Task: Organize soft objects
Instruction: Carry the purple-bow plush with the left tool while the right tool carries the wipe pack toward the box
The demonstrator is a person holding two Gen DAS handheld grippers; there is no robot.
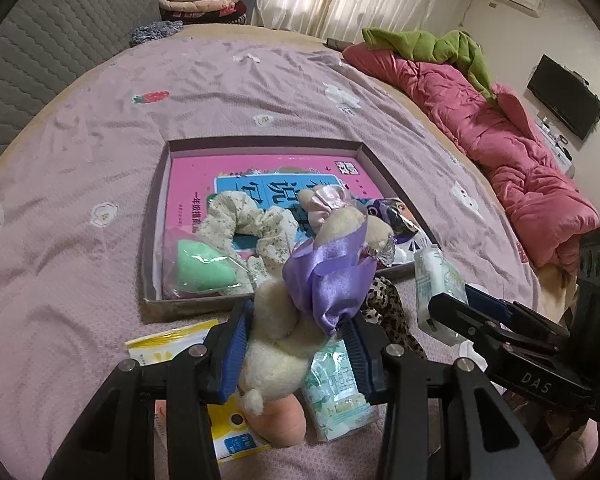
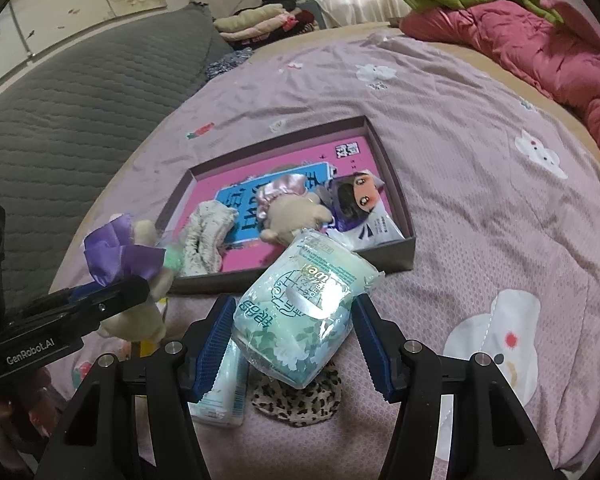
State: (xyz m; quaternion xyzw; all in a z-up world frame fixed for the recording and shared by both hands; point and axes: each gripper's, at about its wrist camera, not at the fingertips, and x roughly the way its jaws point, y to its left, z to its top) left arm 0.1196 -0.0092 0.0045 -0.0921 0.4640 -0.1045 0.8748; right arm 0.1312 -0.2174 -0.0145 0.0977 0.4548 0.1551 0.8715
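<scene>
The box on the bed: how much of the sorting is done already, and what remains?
Done: the box already holds a floral scrunchie, a green sponge, a plush with a pink bow and a doll packet. In hand: the left gripper clamps a plush with a purple ribbon; the right gripper grips a tissue pack. Left on the bed: a leopard scrunchie, another tissue pack and yellow packets.

- A cream plush toy with a purple satin bow sat clamped at 6 o'clock in the left view.
- A pale green tissue pack stood tilted at 6 o'clock in the right view.
- A floral scrunchie and a second plush lay in the box.
</scene>
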